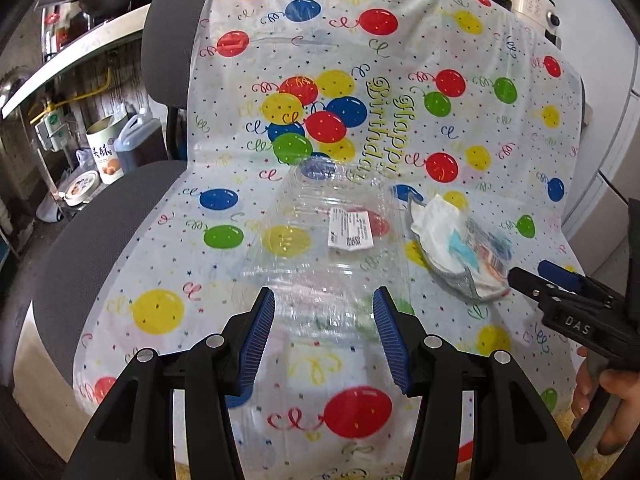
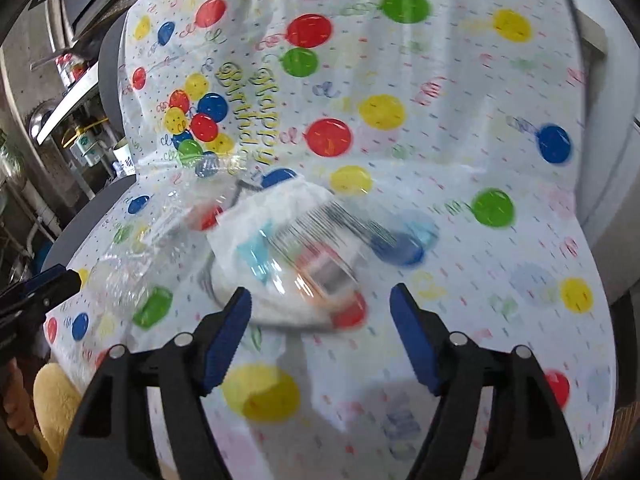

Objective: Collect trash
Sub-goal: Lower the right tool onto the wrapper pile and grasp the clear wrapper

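Note:
A clear plastic container (image 1: pixel 320 240) with a white label lies on the balloon-print sheet (image 1: pixel 460 80) that covers a chair. A crumpled white wrapper (image 1: pixel 460 244) with blue and orange print lies to its right. My left gripper (image 1: pixel 324 304) is open, its blue pads just short of the container's near end. My right gripper (image 2: pixel 320 300) is open, close over the wrapper (image 2: pixel 296 256), which looks blurred in that view. The right gripper (image 1: pixel 528 276) also shows at the right edge of the left wrist view. The container (image 2: pixel 160 232) lies left of the wrapper.
The chair's dark grey seat edge (image 1: pixel 92 240) and backrest (image 1: pixel 172 40) show at the left. Beyond are a metal shelf (image 1: pixel 80 52), a tin can (image 1: pixel 106 152) and a jug (image 1: pixel 140 140) on the floor. A white appliance (image 1: pixel 536 4) stands at the back right.

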